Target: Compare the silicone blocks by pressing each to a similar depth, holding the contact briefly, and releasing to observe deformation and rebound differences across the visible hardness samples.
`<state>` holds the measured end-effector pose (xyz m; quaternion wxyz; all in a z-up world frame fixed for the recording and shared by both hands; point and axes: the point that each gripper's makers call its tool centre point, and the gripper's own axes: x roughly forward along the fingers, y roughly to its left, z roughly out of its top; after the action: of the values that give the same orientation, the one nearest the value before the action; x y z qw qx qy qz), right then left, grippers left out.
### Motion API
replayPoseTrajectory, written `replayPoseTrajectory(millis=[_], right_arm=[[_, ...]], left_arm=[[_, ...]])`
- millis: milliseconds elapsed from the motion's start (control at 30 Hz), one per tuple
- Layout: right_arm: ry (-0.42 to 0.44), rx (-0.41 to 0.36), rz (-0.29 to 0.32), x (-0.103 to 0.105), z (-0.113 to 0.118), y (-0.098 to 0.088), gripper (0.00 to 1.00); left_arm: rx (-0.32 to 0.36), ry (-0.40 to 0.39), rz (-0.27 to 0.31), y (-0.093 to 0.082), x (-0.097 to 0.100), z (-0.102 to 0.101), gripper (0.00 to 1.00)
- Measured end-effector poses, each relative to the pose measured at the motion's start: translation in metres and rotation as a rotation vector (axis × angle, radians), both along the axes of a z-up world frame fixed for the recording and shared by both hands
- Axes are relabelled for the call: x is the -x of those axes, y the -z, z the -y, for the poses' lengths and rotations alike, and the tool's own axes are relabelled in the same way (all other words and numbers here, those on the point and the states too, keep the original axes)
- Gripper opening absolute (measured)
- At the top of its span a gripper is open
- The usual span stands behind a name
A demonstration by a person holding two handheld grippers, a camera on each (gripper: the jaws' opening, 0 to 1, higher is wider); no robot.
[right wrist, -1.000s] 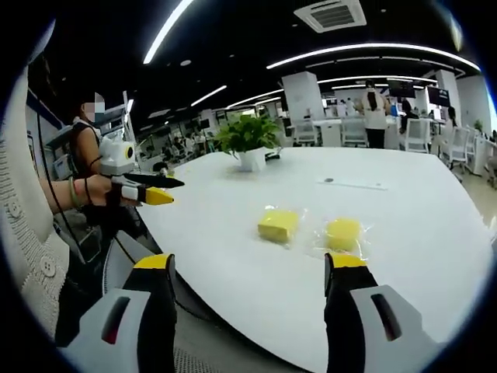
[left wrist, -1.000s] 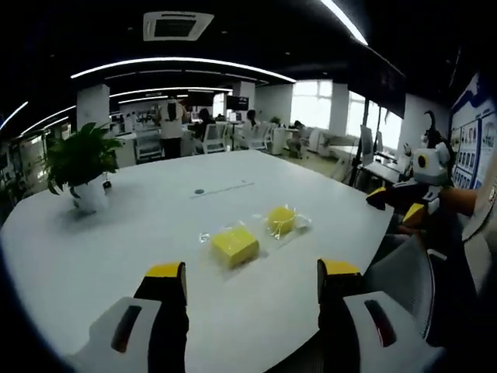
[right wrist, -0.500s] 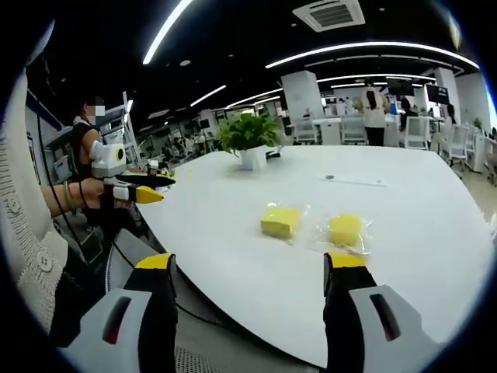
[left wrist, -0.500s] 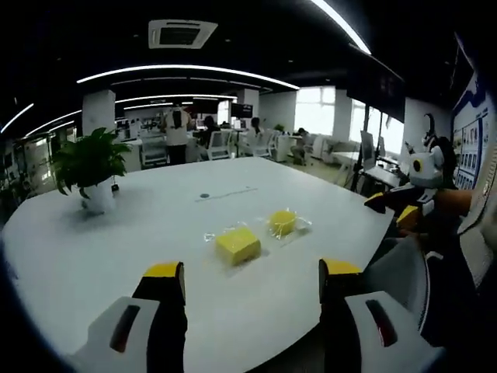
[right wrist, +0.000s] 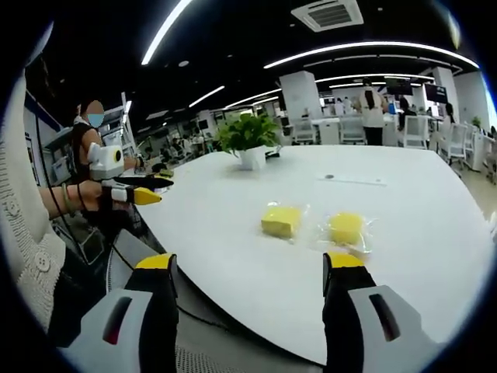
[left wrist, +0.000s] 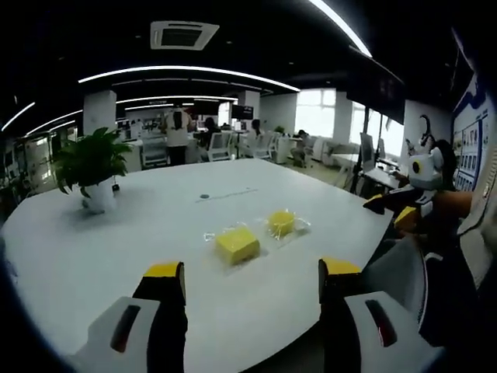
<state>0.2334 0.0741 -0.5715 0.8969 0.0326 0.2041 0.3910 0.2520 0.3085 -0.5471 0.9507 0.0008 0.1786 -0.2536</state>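
Silicone blocks (left wrist: pixel 237 245) lie untouched on white table (left wrist: pixel 116 249)

Large white table (left wrist: pixel 116 233) in an open office. Toward its far end, 1 potted green plant (left wrist: pixel 88 167) in a white pot; beyond the table, desks, chairs and a standing person (right wrist: pixel 372 113). Overhead, 1 ceiling air vent (left wrist: pixel 180 34) and curved light strips (left wrist: pixel 186 71).
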Motion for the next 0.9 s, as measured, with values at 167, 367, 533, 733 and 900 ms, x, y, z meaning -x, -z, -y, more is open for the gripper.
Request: replayPoseTrajectory(millis=[167, 367, 533, 733, 900], right_arm=[[0.007, -0.007, -0.002, 0.001, -0.001, 0.001, 0.71], [0.006, -0.006, -0.001, 0.000, -0.002, 0.001, 0.70], [0.002, -0.002, 0.012, -0.002, -0.003, -0.004, 0.71], [0.011, -0.006, 0.026, -0.004, -0.001, -0.010, 0.71], [0.005, 0.004, 0.019, 0.000, 0.000, -0.008, 0.71]], left_arm=[[-0.007, 0.013, -0.005, 0.001, 0.000, 0.001, 0.69], [-0.014, 0.016, -0.001, -0.001, -0.001, 0.000, 0.69], [-0.007, 0.012, 0.005, -0.002, -0.002, -0.001, 0.69], [-0.010, 0.023, 0.009, -0.004, -0.001, 0.001, 0.69], [-0.016, 0.026, 0.012, -0.006, 0.000, 0.001, 0.69]])
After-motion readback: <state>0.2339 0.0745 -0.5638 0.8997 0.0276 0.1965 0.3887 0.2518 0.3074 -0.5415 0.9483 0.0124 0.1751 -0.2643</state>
